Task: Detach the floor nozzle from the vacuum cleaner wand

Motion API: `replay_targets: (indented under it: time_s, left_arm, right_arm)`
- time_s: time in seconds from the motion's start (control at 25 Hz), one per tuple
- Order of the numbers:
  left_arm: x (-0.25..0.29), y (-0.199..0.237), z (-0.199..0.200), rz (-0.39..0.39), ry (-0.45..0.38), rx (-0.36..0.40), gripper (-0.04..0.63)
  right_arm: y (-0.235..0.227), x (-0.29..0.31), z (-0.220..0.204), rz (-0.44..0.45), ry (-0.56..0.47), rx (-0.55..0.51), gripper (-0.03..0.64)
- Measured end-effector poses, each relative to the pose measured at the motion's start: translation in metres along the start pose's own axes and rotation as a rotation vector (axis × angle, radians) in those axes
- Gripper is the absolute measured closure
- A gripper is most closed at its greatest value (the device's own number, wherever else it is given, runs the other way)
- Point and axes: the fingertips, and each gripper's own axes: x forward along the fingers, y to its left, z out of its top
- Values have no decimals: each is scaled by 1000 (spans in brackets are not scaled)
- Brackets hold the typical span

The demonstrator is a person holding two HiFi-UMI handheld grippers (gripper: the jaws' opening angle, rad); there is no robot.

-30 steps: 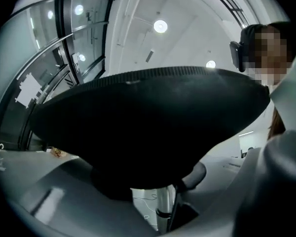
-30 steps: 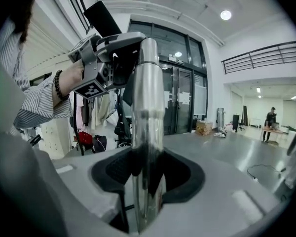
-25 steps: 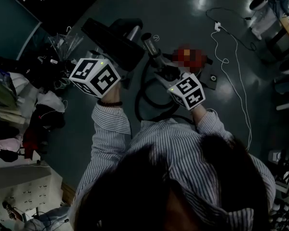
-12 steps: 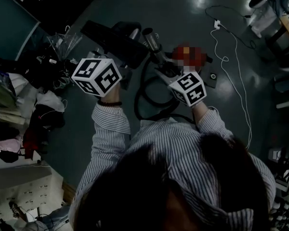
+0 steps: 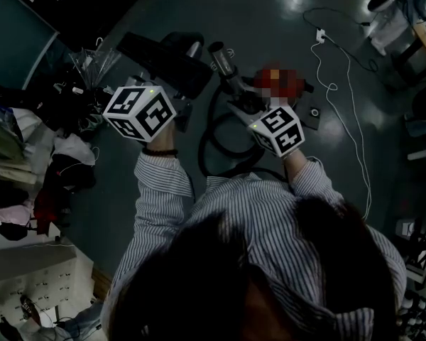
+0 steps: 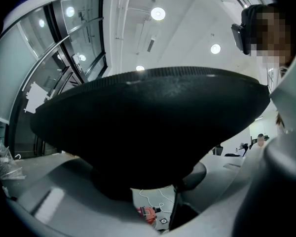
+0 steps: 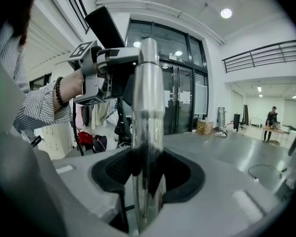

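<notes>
The black floor nozzle [image 5: 160, 57] is held up over the floor, with my left gripper [image 5: 158, 85] shut on it. In the left gripper view the nozzle [image 6: 148, 127] fills the space between the jaws of the left gripper [image 6: 153, 201]. My right gripper [image 5: 239, 104] is shut on the chrome wand [image 5: 224, 68], whose open end points away from me. A narrow gap shows between that end and the nozzle's silver neck [image 5: 194, 48]. In the right gripper view the wand [image 7: 148, 117] rises straight between the pads of the right gripper [image 7: 148, 184], and the nozzle [image 7: 105, 26] stands behind it.
The red vacuum body [image 5: 298, 91] lies on the grey floor beyond my hands, and its black hose [image 5: 216, 151] loops below them. A white cable [image 5: 344, 101] runs from a socket [image 5: 320, 39] at the right. Clothes and bags [image 5: 60, 105] crowd the left side.
Both grippers shifted only slightly. The right gripper and wand lifted a little; the nozzle stays beside the wand's end.
</notes>
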Motion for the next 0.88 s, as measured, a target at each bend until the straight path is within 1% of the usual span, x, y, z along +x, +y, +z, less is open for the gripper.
replay_targets:
  time_s: [0.24,0.48,0.68,0.88]
  left_arm:
    - [2,-1,-2,-11,12,8,414]
    - [-1,-3,4,-22,8,23,414]
    - [-2,-4,8,-18,8,33,414]
    - [-6,2,12,-4,4,42,414]
  right_arm:
    - [-1,1,4,1,-6,-17,453]
    - [-2,1,4,-7,-5,-9,453]
    - [-4,1,4,-2,-2,-7,453]
    - [-12,1,0,-17,3,4,453]
